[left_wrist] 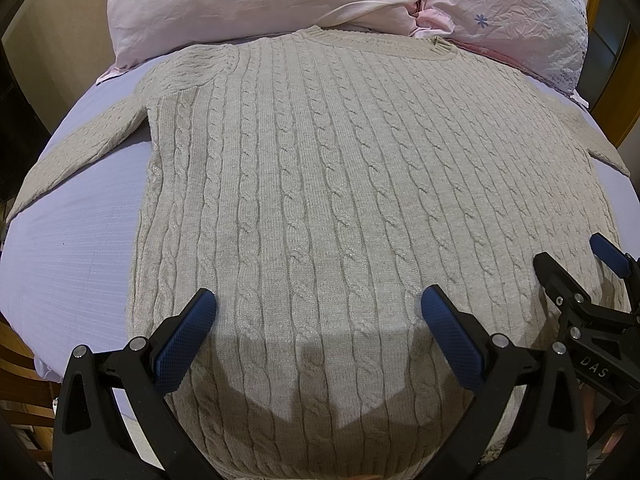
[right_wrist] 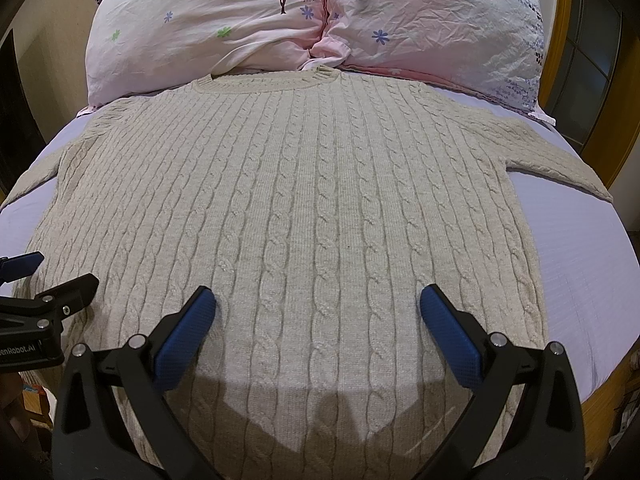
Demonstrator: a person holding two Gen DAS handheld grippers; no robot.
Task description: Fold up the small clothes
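Observation:
A beige cable-knit sweater (left_wrist: pixel 320 184) lies flat on the bed, collar at the far end, both sleeves spread out to the sides; it also shows in the right wrist view (right_wrist: pixel 304 208). My left gripper (left_wrist: pixel 316 308) is open and empty above the sweater's lower part, left of centre. My right gripper (right_wrist: pixel 316 308) is open and empty above the lower part, right of centre. The right gripper also shows at the right edge of the left wrist view (left_wrist: pixel 576 268), and the left gripper at the left edge of the right wrist view (right_wrist: pixel 52 276).
The lilac bed sheet (left_wrist: pixel 80 248) shows on both sides of the sweater. Two pink flowered pillows (right_wrist: pixel 224 28) lie at the head of the bed, touching the collar. A wooden bed frame (right_wrist: pixel 568 60) runs along the right.

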